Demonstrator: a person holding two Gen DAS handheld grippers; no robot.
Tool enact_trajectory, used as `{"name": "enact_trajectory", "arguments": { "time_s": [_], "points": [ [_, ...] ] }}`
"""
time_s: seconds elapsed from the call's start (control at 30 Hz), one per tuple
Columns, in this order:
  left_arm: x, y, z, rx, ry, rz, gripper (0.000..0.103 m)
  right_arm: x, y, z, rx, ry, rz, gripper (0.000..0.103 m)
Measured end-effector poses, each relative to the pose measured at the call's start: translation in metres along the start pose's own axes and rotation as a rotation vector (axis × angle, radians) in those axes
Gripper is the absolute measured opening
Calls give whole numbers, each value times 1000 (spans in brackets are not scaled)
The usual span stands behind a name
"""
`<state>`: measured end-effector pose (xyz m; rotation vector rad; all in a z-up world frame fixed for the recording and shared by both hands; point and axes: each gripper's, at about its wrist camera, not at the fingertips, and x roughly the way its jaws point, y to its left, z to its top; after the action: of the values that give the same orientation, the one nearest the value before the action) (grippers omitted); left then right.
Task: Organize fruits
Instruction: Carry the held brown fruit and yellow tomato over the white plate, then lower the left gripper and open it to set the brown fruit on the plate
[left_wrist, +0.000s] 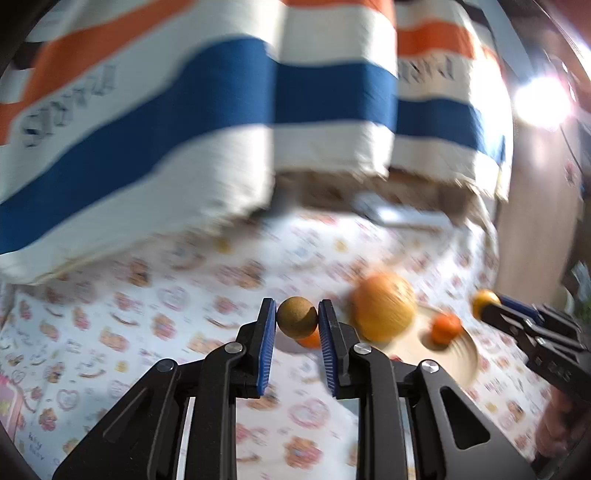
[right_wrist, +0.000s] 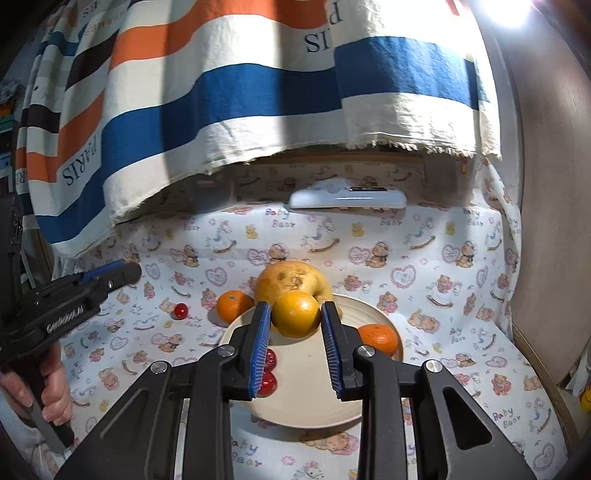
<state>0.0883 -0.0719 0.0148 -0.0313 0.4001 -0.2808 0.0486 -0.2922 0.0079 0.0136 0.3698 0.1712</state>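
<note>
My left gripper (left_wrist: 297, 302) is shut on a small round brown fruit (left_wrist: 297, 317), held above the patterned cloth. A tangerine (left_wrist: 310, 340) peeks out just behind it. In the right wrist view my right gripper (right_wrist: 295, 304) is shut on a yellow-orange round fruit (right_wrist: 295, 314) over the far part of a cream plate (right_wrist: 306, 406). On the plate lie a tangerine (right_wrist: 378, 338) and two red cherry fruits (right_wrist: 269, 360). A large yellow fruit (right_wrist: 291, 280) sits at the plate's far rim. Another tangerine (right_wrist: 233, 305) and a red cherry fruit (right_wrist: 180, 311) lie on the cloth left of the plate.
A striped cloth (right_wrist: 229, 88) printed PARIS hangs low over the back of the table. Under it lies a white flat device (right_wrist: 347, 199). A wooden wall (right_wrist: 546, 221) closes the right side. A hand (right_wrist: 55, 387) holds the left gripper (right_wrist: 131, 272) at the left.
</note>
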Motion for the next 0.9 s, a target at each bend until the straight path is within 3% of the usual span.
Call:
{"name": "enact_trajectory", "arguments": {
  "time_s": [0.17,0.3,0.67,0.9],
  "points": [
    [21,-24,-3,-8,158,-113,22,11,-13,1,46,64,-22,29],
    [40,-39,-6,-28,264,-162,22,14,-24,1,90,103,-12,29],
    [67,-74,-17,69,371,-98,22,29,-41,-3,140,212,-11,29],
    [83,-74,-26,60,453,-73,22,46,-41,-13,146,291,-5,29]
  ]
}}
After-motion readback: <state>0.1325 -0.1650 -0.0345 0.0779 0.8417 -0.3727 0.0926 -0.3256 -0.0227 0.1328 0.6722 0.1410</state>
